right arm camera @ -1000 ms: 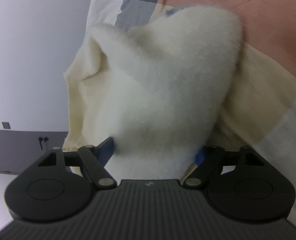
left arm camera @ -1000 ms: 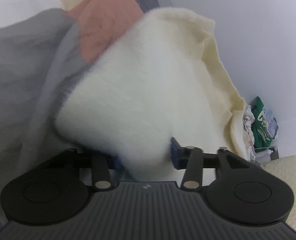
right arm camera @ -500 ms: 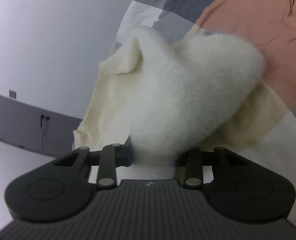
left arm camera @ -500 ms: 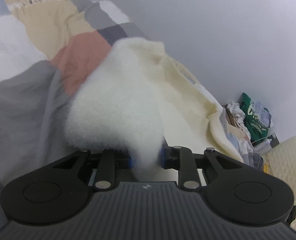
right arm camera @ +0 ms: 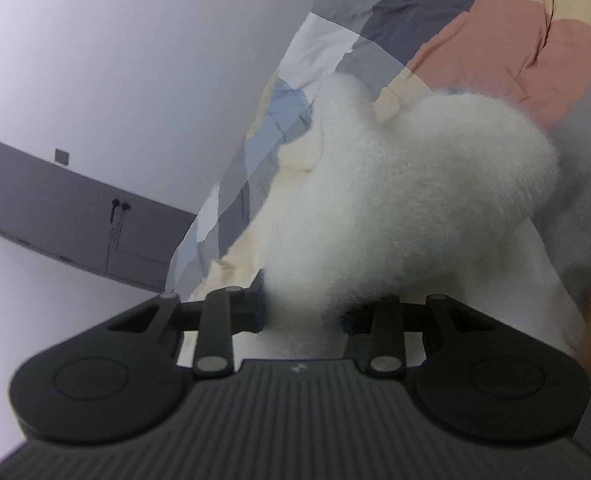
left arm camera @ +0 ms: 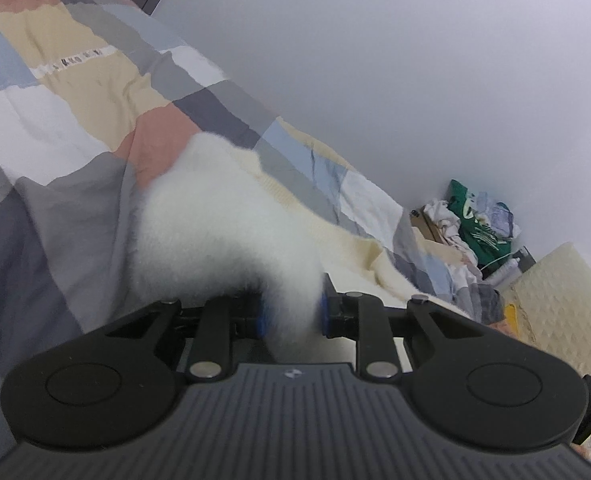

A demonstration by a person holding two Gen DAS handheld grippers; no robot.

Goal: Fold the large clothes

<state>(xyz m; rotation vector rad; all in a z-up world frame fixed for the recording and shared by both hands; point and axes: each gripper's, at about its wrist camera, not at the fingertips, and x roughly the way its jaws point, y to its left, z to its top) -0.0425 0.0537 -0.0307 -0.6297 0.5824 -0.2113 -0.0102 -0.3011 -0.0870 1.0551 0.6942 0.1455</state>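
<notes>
Closest in the left wrist view, the left claw [left arm camera: 292,314] is clamped on a thick bunch of the fleece [left arm camera: 223,236], its blue pads pressed into the pile on both sides. The right claw [right arm camera: 301,314] is likewise clamped on its own bunch of fleece [right arm camera: 407,208], the fabric filling the gap between the fingers.

The step in hand looks like lifting one edge of the garment with both claws to carry it over for a fold. To do it well, I would keep both grips firm, since the fluffy pile is bulky and could slip out if either one loosens. Raise the two claws together and at the same height, so the edge stays straight and taut between them. Carry it over the part that lies flat, lower it until the edges line up, and only then let go.

From each claw the fleece billows up and forward, then drops away to the bed. Past the held bunches, the cream knit side of the garment [left arm camera: 359,248] lies spread on the quilt [left arm camera: 95,92], running toward the wall [left arm camera: 415,60]. In the right wrist view the same cream cloth lies just left of the held bunch, on the quilt [right arm camera: 475,28].
</notes>
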